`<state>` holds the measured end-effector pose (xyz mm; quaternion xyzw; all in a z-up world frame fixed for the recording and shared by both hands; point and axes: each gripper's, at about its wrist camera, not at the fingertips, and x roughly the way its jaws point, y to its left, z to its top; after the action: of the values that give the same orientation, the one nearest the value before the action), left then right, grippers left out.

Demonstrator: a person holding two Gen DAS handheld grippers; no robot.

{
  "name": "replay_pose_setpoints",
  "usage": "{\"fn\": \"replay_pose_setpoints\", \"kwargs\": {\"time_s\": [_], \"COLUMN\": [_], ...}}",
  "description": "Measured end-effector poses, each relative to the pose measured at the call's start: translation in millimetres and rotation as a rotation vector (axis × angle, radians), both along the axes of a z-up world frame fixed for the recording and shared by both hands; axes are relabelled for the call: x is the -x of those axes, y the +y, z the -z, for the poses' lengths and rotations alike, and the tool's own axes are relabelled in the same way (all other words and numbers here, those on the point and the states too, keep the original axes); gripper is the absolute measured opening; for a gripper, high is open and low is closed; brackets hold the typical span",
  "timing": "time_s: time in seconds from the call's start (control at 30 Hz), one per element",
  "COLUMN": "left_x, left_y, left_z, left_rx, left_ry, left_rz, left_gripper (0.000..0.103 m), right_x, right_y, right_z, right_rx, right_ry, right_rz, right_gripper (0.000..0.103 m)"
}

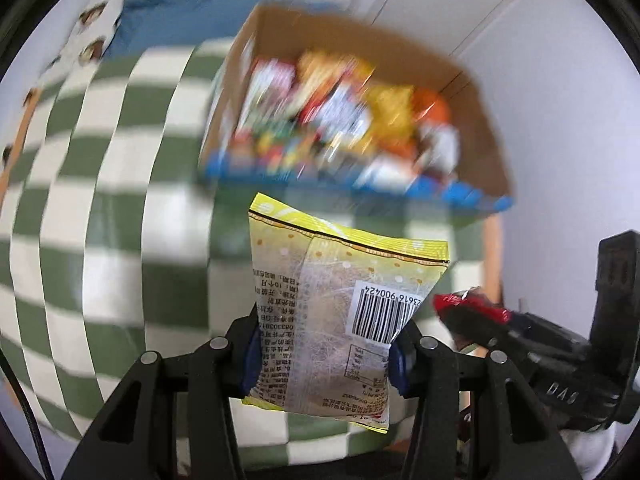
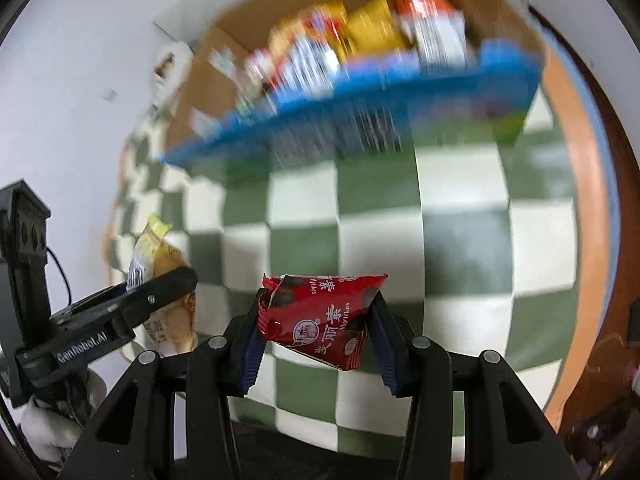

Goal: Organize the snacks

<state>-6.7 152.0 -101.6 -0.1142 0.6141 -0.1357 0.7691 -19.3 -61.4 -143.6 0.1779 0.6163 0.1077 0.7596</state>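
The left gripper [image 1: 324, 360] clamps a yellow snack packet [image 1: 340, 312] by its lower half, and the right gripper [image 2: 316, 344] pinches a red snack packet [image 2: 320, 316]; both packets hang clear above the checked cloth [image 2: 460, 240], likely for carrying to the cardboard box [image 1: 472, 120] of snacks beyond. The left wrist view shows the yellow packet's barcode side; the right wrist view shows the red packet's printed face and the box's blue front edge
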Motion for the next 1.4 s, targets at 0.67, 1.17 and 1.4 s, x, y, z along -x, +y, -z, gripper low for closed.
{"fn": "replay_pose_setpoints", "kwargs": {"time_s": [0.67,1.17,1.4], "left_x": [-186,-186,-172], "left_y": [-27,-23,-37], "left_z": [42,79,69], "left_rx": [-0.241,-0.264,-0.300], "left_ry": [0.078,0.154,0.110], "left_rz": [0.037,0.021,0.034], "left_gripper": [0.047,0.089,0.089], "right_x": [-158,-173,-171], "right_y": [-45,-50,-52], "right_z": [-7,45,35], "right_rx": [0.149,0.190,0.216], "right_ry": [-0.029,0.143,0.106], "right_rz": [0.070,0.036,0.047], "right_gripper": [0.050,0.091,0.093]}}
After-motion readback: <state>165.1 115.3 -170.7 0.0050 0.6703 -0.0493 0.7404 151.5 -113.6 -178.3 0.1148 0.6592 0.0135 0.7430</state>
